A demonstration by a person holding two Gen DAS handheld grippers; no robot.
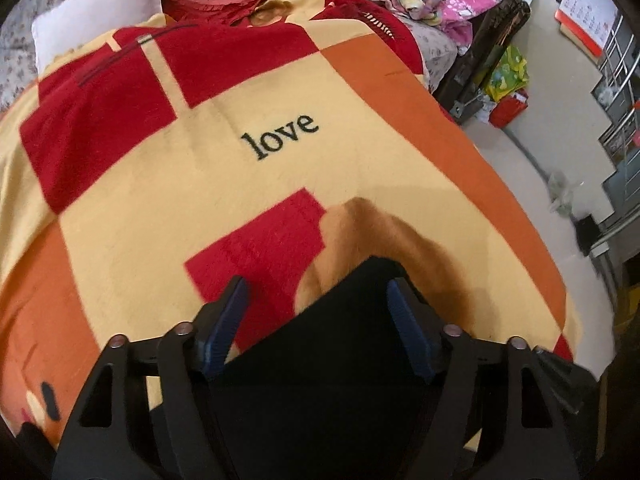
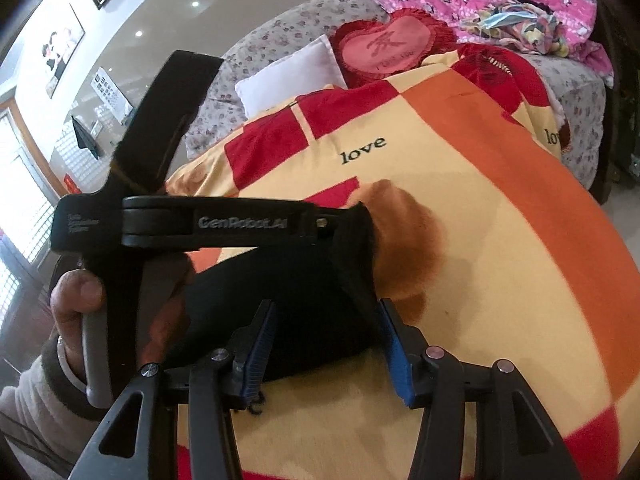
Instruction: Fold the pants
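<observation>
The left tool point(image 1: 318, 300) hangs nearest the lens with its jaws spread wide and released over the black pants point(image 1: 320, 360), which lie bunched in a dark mound on the patterned blanket point(image 1: 280, 168) covering the bed; the right tool point(image 2: 326, 338) stands part open astride the same mound, pads not visibly pressing it. By my reading a fold has been laid and let go; the next move calls for finding a free edge to grip, and the long axis cannot be told from this bundle
</observation>
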